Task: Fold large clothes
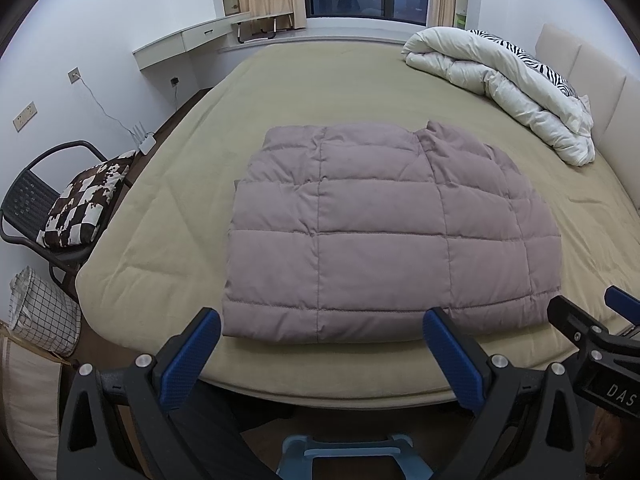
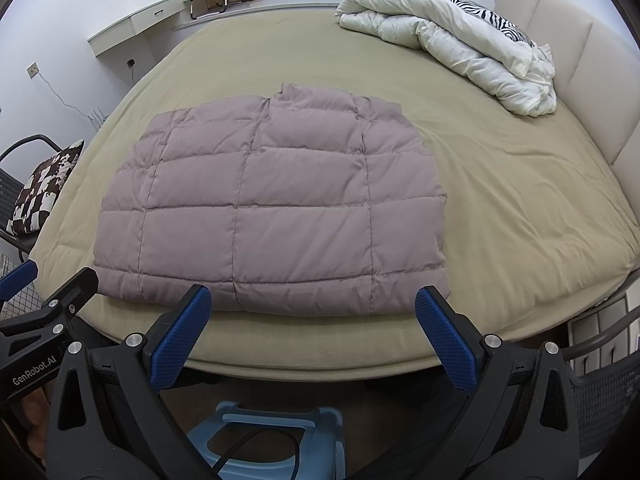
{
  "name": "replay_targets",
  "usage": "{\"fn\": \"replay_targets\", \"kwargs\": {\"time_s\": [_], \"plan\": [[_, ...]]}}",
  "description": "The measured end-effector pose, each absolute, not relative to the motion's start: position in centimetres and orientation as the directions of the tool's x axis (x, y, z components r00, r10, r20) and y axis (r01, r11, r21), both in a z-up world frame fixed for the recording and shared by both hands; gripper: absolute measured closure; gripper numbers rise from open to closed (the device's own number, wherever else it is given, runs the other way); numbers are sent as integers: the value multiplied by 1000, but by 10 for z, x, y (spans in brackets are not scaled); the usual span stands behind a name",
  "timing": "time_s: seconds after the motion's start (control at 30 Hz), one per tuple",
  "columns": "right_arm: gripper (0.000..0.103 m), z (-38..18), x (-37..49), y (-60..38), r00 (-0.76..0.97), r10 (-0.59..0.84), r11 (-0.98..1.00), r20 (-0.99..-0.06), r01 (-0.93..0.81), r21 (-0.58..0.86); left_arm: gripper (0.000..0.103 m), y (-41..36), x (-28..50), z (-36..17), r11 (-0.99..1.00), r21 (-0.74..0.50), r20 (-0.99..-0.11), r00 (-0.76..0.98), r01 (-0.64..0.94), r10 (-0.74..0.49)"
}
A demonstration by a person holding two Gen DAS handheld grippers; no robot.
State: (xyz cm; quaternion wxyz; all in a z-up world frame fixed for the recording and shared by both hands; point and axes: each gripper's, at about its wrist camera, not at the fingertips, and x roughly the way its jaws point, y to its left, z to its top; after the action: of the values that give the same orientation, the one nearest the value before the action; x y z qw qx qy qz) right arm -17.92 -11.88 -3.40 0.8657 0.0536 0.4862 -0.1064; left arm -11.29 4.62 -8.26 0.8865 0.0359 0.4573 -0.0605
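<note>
With the mauve quilted jacket (image 1: 384, 232) lying folded flat mid-frame on the bed (image 1: 320, 80), we judge the fold nearly done, our left gripper (image 1: 322, 330) and right gripper (image 2: 314, 306) gaping wide, empty, awaiting a final fold.

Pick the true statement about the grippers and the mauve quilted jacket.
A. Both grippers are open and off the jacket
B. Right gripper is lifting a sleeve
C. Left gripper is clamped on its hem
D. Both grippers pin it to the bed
A: the left gripper and right gripper both show spread jaws with nothing between them, short of the jacket lying folded on the bed.
</note>
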Motion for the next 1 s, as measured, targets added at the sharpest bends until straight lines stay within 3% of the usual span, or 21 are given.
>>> {"fn": "replay_targets", "kwargs": {"time_s": [1.0], "plan": [[0, -39, -180, -119, 490, -130, 971, -862, 238, -11, 0, 41, -113, -89, 990, 1, -831, 551, 140, -77]]}}
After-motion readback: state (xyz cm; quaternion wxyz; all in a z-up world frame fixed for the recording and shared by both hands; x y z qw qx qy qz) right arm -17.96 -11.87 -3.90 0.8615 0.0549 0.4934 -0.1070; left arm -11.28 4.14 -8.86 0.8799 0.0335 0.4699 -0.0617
